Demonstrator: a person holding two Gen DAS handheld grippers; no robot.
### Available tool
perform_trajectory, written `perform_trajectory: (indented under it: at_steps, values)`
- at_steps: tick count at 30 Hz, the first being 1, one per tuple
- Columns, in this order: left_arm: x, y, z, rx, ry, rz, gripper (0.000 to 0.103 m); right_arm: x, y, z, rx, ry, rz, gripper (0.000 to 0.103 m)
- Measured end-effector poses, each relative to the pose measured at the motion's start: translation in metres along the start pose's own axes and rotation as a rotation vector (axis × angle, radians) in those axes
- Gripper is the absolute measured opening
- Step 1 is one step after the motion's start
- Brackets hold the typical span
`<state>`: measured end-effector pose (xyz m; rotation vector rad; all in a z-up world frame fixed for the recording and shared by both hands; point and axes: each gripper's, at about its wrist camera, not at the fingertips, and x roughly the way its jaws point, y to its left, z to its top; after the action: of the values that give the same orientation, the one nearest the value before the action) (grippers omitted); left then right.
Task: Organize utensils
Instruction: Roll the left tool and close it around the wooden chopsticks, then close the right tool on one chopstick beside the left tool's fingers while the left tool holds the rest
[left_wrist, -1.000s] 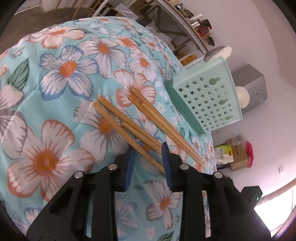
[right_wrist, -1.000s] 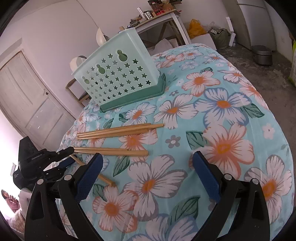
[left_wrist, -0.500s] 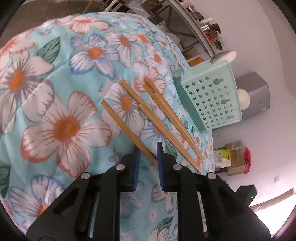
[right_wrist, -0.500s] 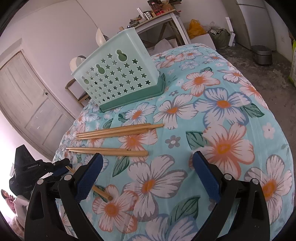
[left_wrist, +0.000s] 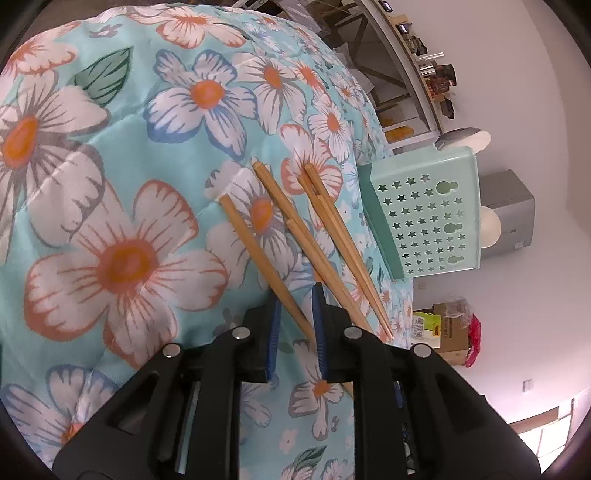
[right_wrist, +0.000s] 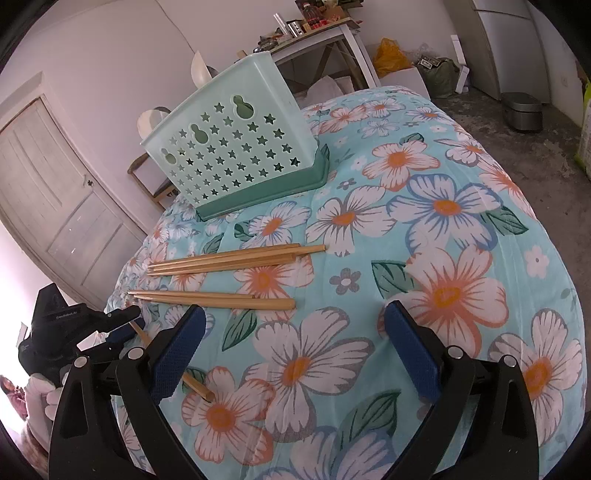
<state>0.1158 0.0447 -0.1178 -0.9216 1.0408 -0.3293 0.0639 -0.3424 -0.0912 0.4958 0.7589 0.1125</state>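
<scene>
Several wooden chopsticks lie on the floral cloth. My left gripper (left_wrist: 297, 295) is shut on the thin end of one chopstick (left_wrist: 258, 254), which shows in the right wrist view (right_wrist: 197, 386) partly hidden behind my right finger. A pair (right_wrist: 210, 298) lies beside it and a bundle (right_wrist: 236, 255) farther back. A mint green utensil basket (right_wrist: 229, 147) with star holes stands upright beyond them; it also shows in the left wrist view (left_wrist: 428, 214). My right gripper (right_wrist: 291, 343) is open and empty above the cloth. The left gripper (right_wrist: 122, 325) shows at the table's left edge.
The floral cloth (right_wrist: 424, 229) covers a rounded table that drops off at the edges. A white door (right_wrist: 55, 192) and a cluttered side table (right_wrist: 317, 33) stand behind. Boxes (left_wrist: 447, 328) sit on the floor past the table.
My left gripper closed on the nearest chopstick and dragged it away from the others toward the table edge. My right gripper stayed still and open.
</scene>
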Motion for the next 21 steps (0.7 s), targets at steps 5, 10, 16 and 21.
perform_trajectory:
  at_steps: [5,10,16,21]
  values:
    - [0.0,-0.004,-0.001,0.044,-0.007,0.008,0.014,-0.001,-0.002,0.0,0.009,-0.005,0.013,0.095]
    - [-0.009,-0.015,-0.006,0.183,-0.033,0.02,0.015,-0.002,0.0,-0.001,-0.01,0.001,-0.006,0.091]
    - [-0.027,-0.018,-0.013,0.356,-0.081,0.053,0.018,-0.006,0.035,0.006,-0.163,0.002,-0.023,0.077]
    - [-0.036,-0.012,-0.016,0.414,-0.103,0.054,0.019,-0.002,0.09,0.016,-0.394,-0.008,0.019,0.069]
